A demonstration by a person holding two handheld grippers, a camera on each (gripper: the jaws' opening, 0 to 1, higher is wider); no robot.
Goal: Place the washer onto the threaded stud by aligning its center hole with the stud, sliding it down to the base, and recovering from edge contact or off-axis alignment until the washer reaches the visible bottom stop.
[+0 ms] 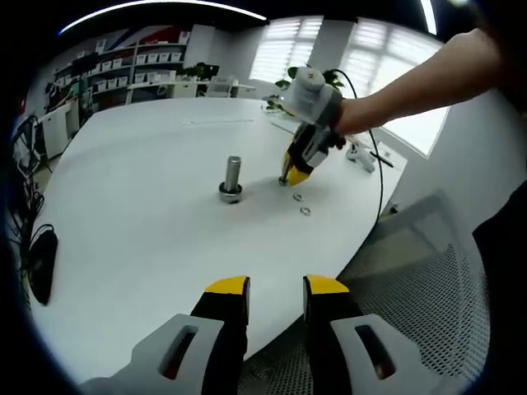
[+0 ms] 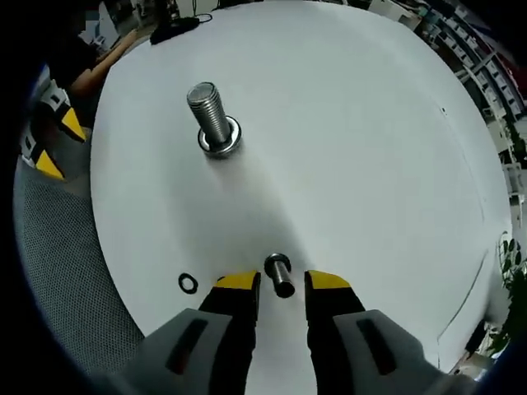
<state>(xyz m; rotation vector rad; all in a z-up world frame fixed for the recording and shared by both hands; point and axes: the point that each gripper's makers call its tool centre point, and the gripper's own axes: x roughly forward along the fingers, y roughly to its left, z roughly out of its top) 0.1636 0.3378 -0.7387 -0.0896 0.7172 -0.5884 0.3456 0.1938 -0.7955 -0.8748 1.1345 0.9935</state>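
The threaded stud stands straight up on the white table, with a washer around its bottom. The right gripper has its jaws apart around a small bolt. A spare washer lies flat nearby. The left gripper hangs with jaws apart.

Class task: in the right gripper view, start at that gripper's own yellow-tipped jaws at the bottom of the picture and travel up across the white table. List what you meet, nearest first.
Right gripper → small dark metal bolt lying between its jaws → bare stretch of white round table → upright silver threaded stud with a washer at its base.
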